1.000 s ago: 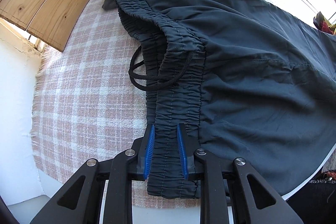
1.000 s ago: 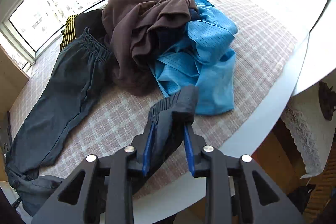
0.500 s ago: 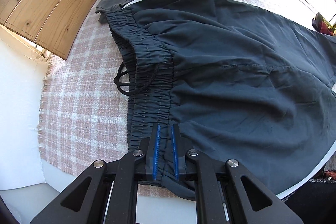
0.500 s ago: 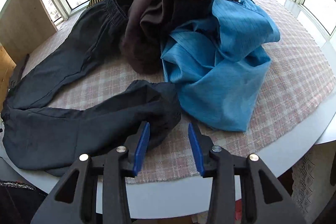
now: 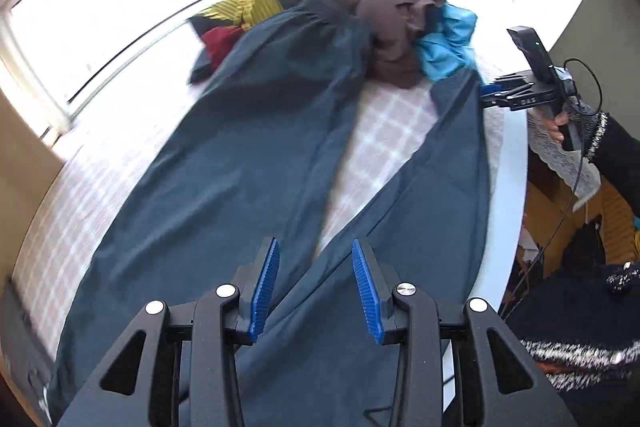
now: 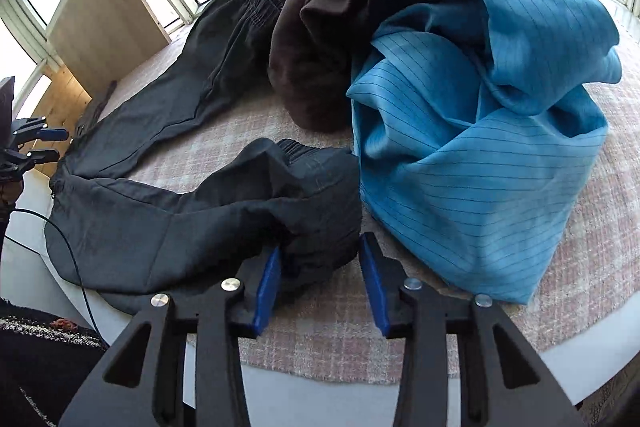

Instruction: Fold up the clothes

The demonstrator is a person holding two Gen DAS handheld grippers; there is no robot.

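The dark trousers [image 5: 248, 163] lie spread on the checked cloth [image 5: 384, 143] of the table, with the two legs going apart toward 12 and 1 o'clock from the left gripper [image 5: 314, 285]. This gripper has its jaws apart and holds nothing; the crotch of the trousers is under it. The right gripper [image 6: 320, 283] is also wide apart, and the crumpled leg end sits between its pads at 12 o'clock, not clamped. A blue garment [image 6: 492, 147] and a brown garment [image 6: 360, 15] are piled just beside it.
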